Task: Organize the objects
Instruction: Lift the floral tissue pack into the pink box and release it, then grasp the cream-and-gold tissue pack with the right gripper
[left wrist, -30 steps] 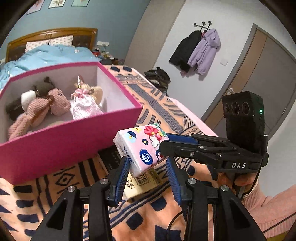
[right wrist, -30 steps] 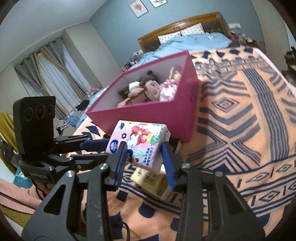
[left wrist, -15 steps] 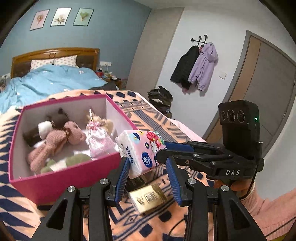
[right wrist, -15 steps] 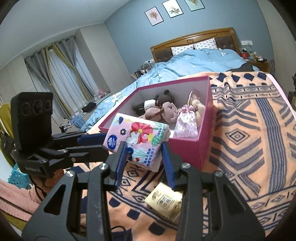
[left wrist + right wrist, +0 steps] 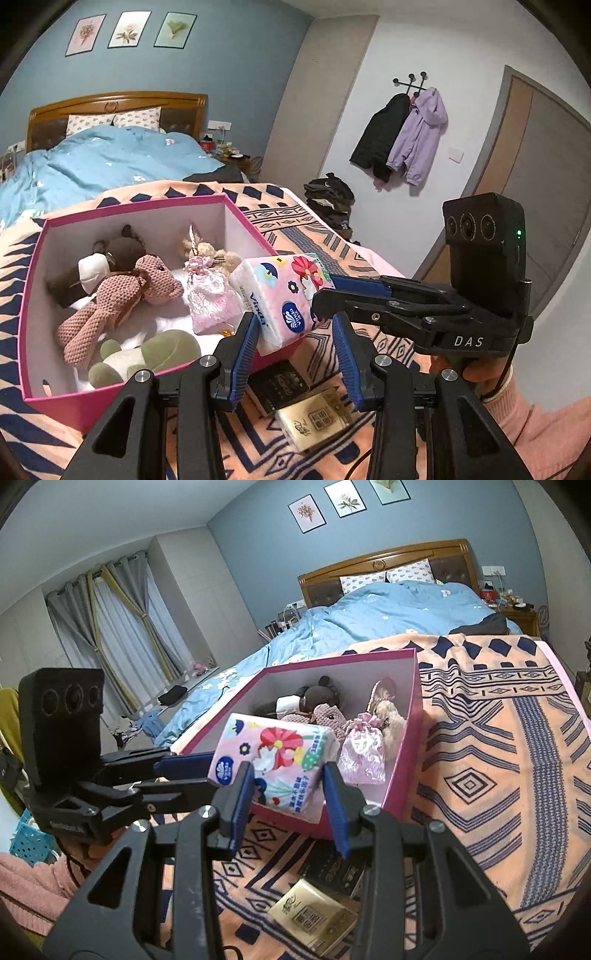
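Note:
A pink flowered tissue pack (image 5: 284,295) hangs in the air over the near corner of the open pink box (image 5: 236,218). Both grippers grip it from two sides. My left gripper (image 5: 295,345) has its blue pads against the pack's lower end. My right gripper (image 5: 290,792) is shut on the pack (image 5: 275,762) too, and shows from the side in the left wrist view (image 5: 325,295). The box (image 5: 413,716) holds a pink knitted bear (image 5: 114,299), a brown plush, a pink lace pouch (image 5: 364,751) and a green-white plush (image 5: 144,354).
A gold box (image 5: 317,419) and a black box (image 5: 280,384) lie on the orange patterned blanket (image 5: 498,757) below the grippers. A bed with a blue duvet (image 5: 388,609) is behind. Coats (image 5: 402,136) hang on the right wall.
Both grippers have lifted the tissue pack from just above the blanket to above the box's rim and toward the box. The gold box stays on the blanket.

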A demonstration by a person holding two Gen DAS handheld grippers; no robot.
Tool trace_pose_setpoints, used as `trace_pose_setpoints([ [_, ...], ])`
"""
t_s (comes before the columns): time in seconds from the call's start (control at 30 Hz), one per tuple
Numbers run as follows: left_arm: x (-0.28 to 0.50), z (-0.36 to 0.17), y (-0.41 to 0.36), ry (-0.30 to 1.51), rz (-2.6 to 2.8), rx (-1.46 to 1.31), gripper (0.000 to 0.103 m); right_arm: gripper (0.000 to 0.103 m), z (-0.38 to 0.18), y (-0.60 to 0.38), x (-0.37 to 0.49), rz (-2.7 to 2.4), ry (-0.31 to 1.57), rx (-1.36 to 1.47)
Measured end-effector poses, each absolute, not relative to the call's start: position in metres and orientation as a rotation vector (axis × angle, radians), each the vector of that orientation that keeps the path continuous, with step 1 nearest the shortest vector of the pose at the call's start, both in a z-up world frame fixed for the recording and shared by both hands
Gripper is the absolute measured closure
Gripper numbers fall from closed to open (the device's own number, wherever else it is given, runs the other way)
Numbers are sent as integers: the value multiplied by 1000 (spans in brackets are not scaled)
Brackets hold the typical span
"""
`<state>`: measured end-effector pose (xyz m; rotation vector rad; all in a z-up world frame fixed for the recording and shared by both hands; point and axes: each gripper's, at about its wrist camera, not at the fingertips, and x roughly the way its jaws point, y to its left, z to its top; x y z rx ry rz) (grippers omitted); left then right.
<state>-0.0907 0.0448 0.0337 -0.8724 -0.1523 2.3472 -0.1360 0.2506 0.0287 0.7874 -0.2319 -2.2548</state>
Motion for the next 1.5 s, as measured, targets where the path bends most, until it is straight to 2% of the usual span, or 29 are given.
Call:
trace_pose_setpoints([
  [0.8, -140, 0, 39, -250, 2315, -1038, 62, 62, 12, 240, -176, -2252, -204, 914],
  [1.07, -154, -14, 38, -280, 2277, -1124, 62, 61, 6, 231, -182, -2278, -142, 992],
  [1.17, -156, -15, 39, -274, 2271, -1131, 62, 57, 6, 229, -183, -2305, -126, 1008],
  [1.33, -158, -17, 39, -253, 2305, -1136, 62, 56, 8, 233, -182, -2320, -139, 990],
  [1.4, -155, -15, 39, -234, 2324, -1113, 60, 56, 10, 236, -178, -2321, -154, 961],
  [1.5, -143, -8, 39, -187, 2369, -1044, 51, 56, 16, 240, -169, -2326, -160, 911],
])
